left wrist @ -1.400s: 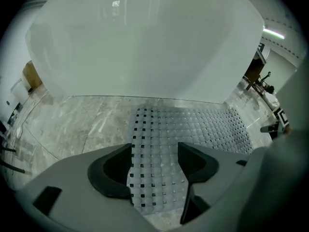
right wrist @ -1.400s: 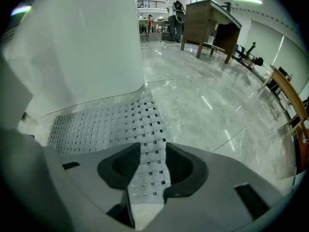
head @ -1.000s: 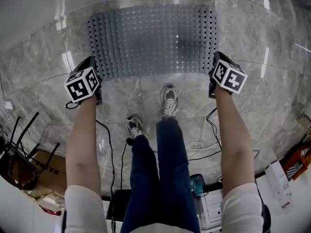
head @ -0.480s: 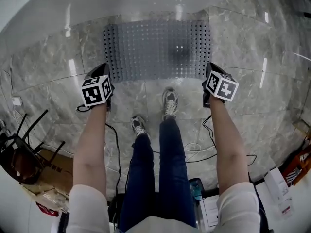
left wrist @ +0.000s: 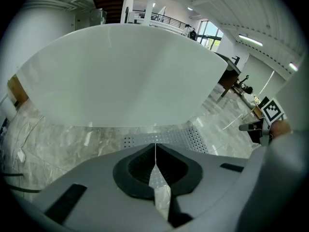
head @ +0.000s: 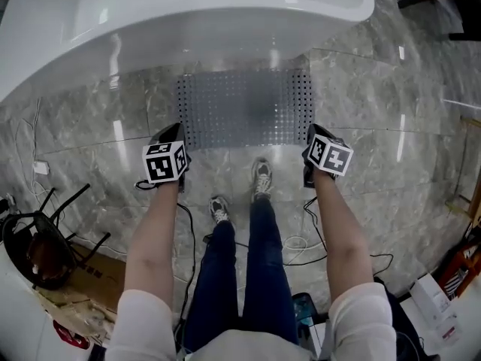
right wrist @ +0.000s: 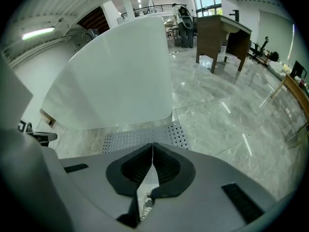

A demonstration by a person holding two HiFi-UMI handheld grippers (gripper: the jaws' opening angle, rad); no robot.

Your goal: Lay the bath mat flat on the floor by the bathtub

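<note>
The grey perforated bath mat (head: 244,107) lies flat on the marble floor (head: 391,126) at the upper centre of the frame, just beside the white bathtub (head: 188,13), while the left tool (head: 173,140) and right tool (head: 312,143), each closed on nothing, hang by its lower corners.

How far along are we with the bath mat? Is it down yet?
Done: the grey perforated rubber bath mat lies flat on the grey marble floor, right beside the white bathtub. In hand: nothing. The left gripper and right gripper are shut, empty and off the mat. Left: apparently nothing.
</note>
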